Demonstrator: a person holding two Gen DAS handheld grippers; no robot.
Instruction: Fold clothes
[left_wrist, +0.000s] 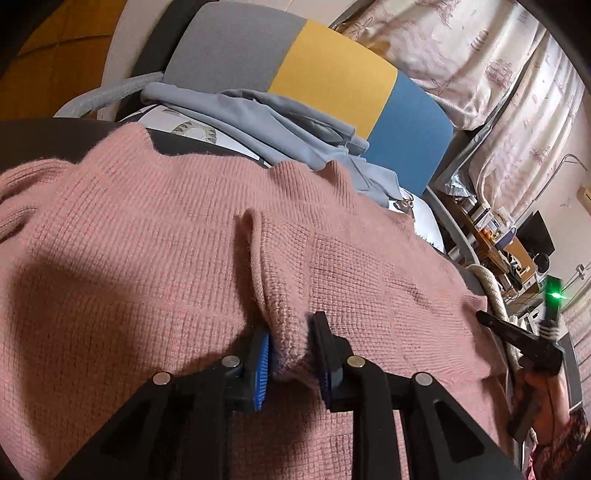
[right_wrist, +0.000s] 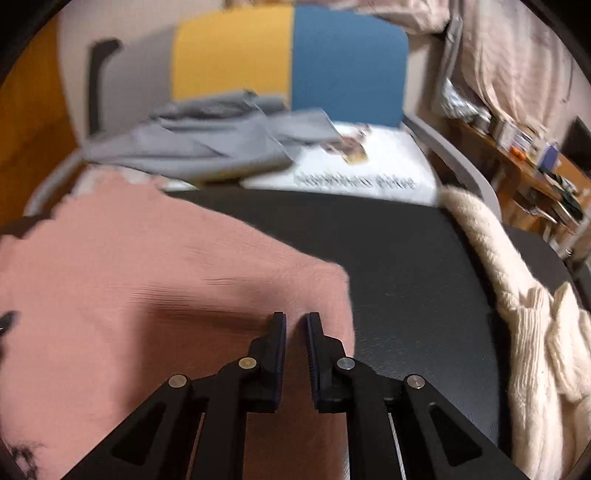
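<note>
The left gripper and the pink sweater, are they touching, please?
Touching. The left wrist view shows the left gripper pinching a raised ridge of the pink sweater between its blue pads.

A lived-in home room: patterned curtains (left_wrist: 491, 66), cluttered wooden desk (right_wrist: 532, 166), clothes-strewn chair (right_wrist: 295, 55).

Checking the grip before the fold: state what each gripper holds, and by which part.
Left gripper pinches a raised fold of the pink sweater. Right gripper hovers over it, jaws narrowly apart; whether it holds fabric cannot be told.
</note>
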